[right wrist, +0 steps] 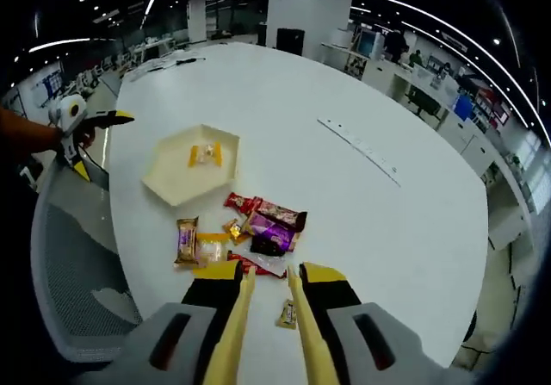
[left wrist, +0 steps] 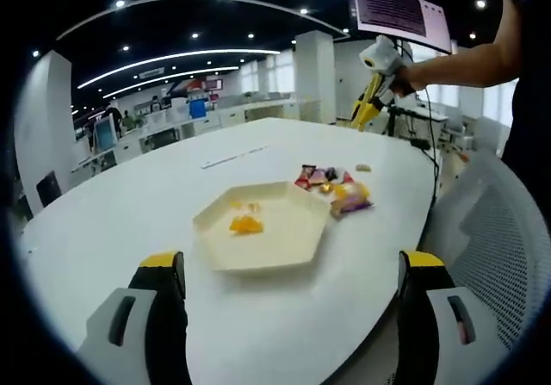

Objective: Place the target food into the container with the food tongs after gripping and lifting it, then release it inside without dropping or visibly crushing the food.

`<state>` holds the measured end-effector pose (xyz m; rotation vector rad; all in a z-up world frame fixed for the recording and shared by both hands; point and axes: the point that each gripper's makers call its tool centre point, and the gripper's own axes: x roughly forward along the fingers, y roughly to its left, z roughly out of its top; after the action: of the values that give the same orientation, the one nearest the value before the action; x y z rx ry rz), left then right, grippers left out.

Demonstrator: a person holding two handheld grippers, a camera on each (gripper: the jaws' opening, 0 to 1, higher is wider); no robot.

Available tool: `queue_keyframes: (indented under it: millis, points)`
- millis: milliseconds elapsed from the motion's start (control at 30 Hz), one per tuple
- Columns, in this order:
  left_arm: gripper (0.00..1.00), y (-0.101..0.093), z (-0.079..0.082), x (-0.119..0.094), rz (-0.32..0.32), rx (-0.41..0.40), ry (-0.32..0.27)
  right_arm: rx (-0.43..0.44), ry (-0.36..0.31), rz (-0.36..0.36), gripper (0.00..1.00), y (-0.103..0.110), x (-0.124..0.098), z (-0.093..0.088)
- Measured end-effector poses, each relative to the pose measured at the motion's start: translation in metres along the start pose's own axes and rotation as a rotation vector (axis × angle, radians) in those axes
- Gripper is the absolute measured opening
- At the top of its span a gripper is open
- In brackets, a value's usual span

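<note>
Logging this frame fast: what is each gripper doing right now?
Left gripper: open, holding nothing, above the table before the tray.
Right gripper: holding yellow tongs, over the snack packets.

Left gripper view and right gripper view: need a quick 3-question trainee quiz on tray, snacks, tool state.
1. True or false: the hexagonal tray is empty.
2. The snack packets lie: A) in the tray; B) on the table beside the tray; C) on a chair.
3. Fill in: the left tool has its jaws ___.

Key:
1. False, yellow food pieces lie in it.
2. B.
3. Open.
</note>
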<state>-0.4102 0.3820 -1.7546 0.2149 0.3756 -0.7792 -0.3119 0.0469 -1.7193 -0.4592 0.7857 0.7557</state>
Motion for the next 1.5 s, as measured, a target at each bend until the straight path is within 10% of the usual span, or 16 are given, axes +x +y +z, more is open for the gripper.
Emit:
queue_keyframes:
  millis: [1500]
  points:
    - [0.99, 0.006, -0.003, 0.001, 0.020, -0.021, 0.016, 0.213, 0.015, -0.101, 0.26, -0.025, 0.045, -0.085]
